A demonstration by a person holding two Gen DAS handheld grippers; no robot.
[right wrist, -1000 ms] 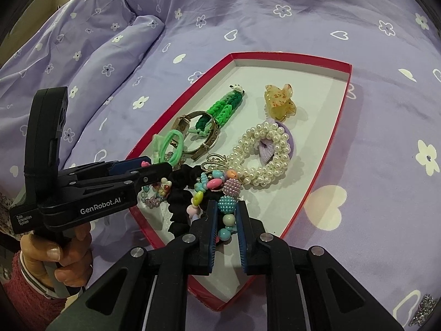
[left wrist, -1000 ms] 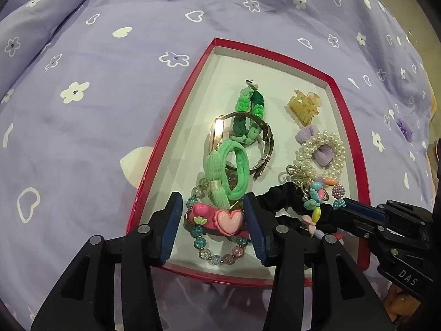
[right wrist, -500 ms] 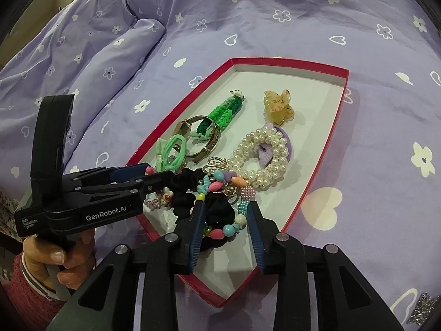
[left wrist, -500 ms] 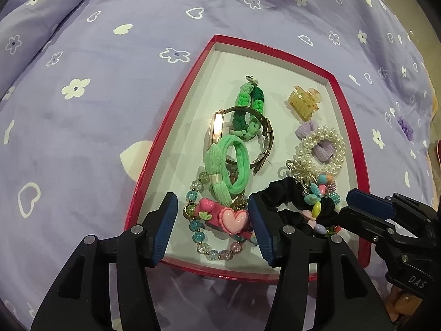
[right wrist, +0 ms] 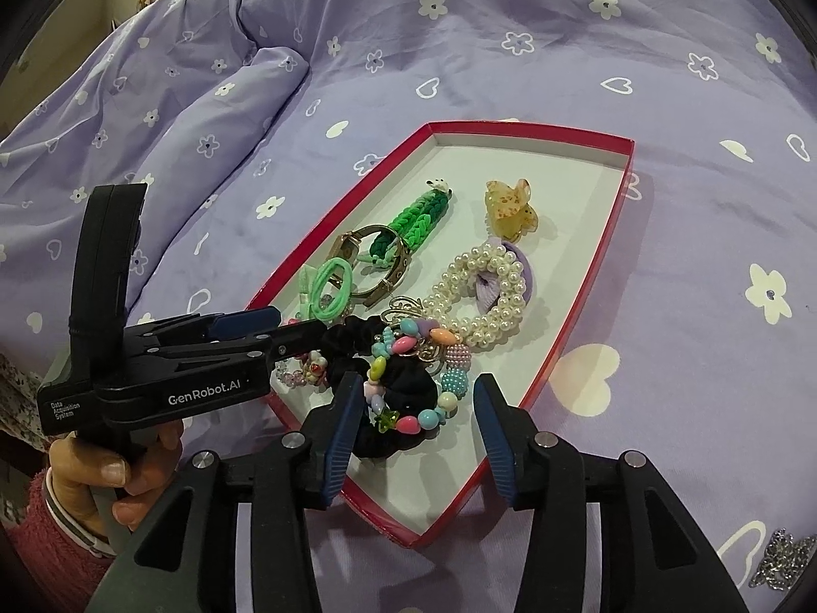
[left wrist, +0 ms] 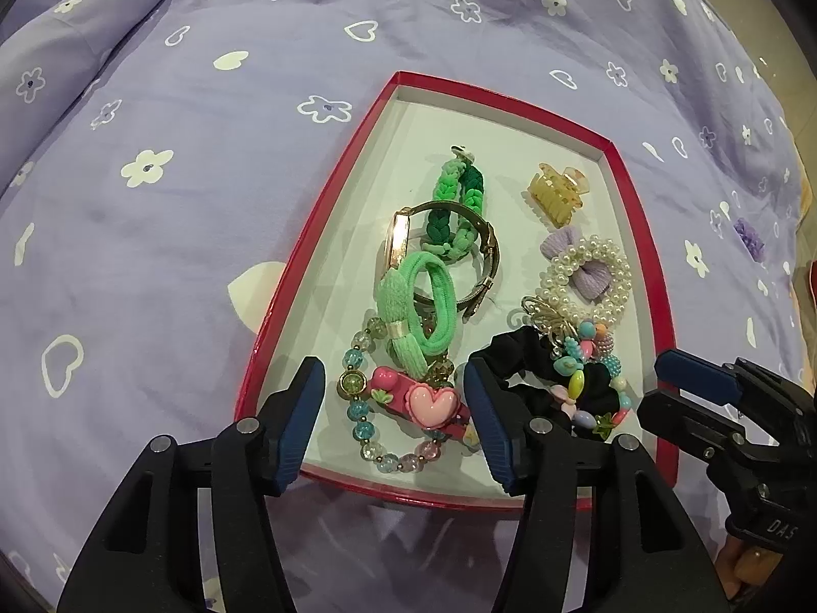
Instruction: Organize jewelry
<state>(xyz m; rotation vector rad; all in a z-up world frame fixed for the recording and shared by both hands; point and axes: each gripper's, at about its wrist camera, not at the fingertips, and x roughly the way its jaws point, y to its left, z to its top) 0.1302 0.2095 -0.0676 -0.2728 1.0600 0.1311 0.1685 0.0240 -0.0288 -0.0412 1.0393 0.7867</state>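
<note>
Black grippers, blue ribbed jaws, silver screws, white "GenRobot.AI" lettering, fuzzy pink sleeve (right wrist: 35, 536)

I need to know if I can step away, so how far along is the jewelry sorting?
Nearly done. The red tray holds the pearl bracelet, amber claw clip, heart clip and colorful bead string. The left gripper and right gripper have just been opening, gripping nothing. A silver piece remains on the bedspread.

Red-rimmed tray (left wrist: 316, 225), seemingly black scrunchie (right wrist: 403, 383)
</note>
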